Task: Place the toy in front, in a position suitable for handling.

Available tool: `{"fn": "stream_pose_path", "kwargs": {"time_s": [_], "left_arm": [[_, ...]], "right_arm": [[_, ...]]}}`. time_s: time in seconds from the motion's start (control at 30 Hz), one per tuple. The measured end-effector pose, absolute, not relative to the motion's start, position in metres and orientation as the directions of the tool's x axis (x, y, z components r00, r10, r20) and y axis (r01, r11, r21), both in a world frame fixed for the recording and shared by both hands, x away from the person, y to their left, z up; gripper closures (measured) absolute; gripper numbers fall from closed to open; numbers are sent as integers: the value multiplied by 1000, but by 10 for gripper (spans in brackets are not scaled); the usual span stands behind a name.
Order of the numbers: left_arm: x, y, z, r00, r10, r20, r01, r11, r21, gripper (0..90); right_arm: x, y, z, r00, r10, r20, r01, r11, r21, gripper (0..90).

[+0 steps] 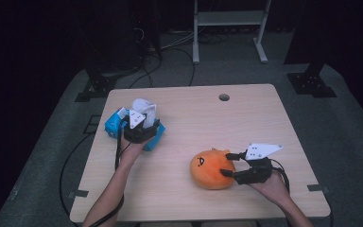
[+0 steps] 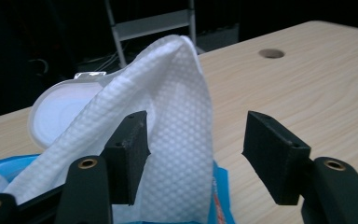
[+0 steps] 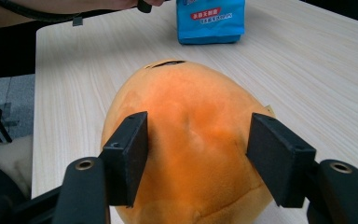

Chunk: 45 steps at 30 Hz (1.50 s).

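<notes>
On the left side of the pale wooden counter (image 1: 189, 118) a blue pack of wet wipes (image 1: 113, 124) lies with its round white lid (image 2: 60, 109) flipped open, and a white dimpled wipe (image 2: 177, 121) stands up out of it in a tall fold. The left tool (image 1: 141, 126) sits right over the pack, gripped by the person's left hand (image 1: 131, 150). In the left gripper view its two black jaws stand partly open around the wipe: the left-hand pad touches or nearly touches the cloth, while the right-hand pad stands clear of it with bare counter showing in the gap, so the wipe is between the jaws but not pinched. Toward the front right of the counter an orange plush toy (image 1: 212, 169) with a small dark face mark rests on the wood, well apart from the pack. The right tool (image 1: 231, 163), held in the person's right hand (image 1: 274, 187), comes at the toy from its right side. In the right gripper view its jaws are spread wide on either side of the plush's rounded body, with both pads against or just beside the fabric; whether they truly press into it I cannot tell. A round hole (image 1: 224, 97) is cut in the counter near its far edge.
</notes>
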<state>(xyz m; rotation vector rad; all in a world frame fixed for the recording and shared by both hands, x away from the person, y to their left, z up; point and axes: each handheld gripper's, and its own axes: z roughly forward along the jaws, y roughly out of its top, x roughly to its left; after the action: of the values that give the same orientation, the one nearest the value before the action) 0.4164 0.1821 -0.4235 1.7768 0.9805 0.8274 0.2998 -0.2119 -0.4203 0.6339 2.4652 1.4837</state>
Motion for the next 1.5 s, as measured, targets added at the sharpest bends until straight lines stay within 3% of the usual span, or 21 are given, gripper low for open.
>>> {"fn": "stream_pose_path", "kwargs": {"time_s": [0.03,0.17,0.47,0.77,1.5], "left_arm": [[417,181,-424,452,883,127,271,-272,923,416],[419,177,-425,414,894,169,287,-304,908,575],[421,182,-426,377,914,147,301,-271,914,894],[416,189,-422,414,905,94,296,-232,927,900],[380,168,-395,617,787,-19,201,-135,970,900]], "right_arm": [[300,-212,-420,-889,454,52,259,406,876,375],[300,-212,-420,-891,451,49,255,410,876,375],[299,-212,-420,-893,446,50,254,410,876,375],[299,-213,-421,-894,445,51,254,411,876,374],[299,-212,-422,-895,443,53,255,408,877,362]]}}
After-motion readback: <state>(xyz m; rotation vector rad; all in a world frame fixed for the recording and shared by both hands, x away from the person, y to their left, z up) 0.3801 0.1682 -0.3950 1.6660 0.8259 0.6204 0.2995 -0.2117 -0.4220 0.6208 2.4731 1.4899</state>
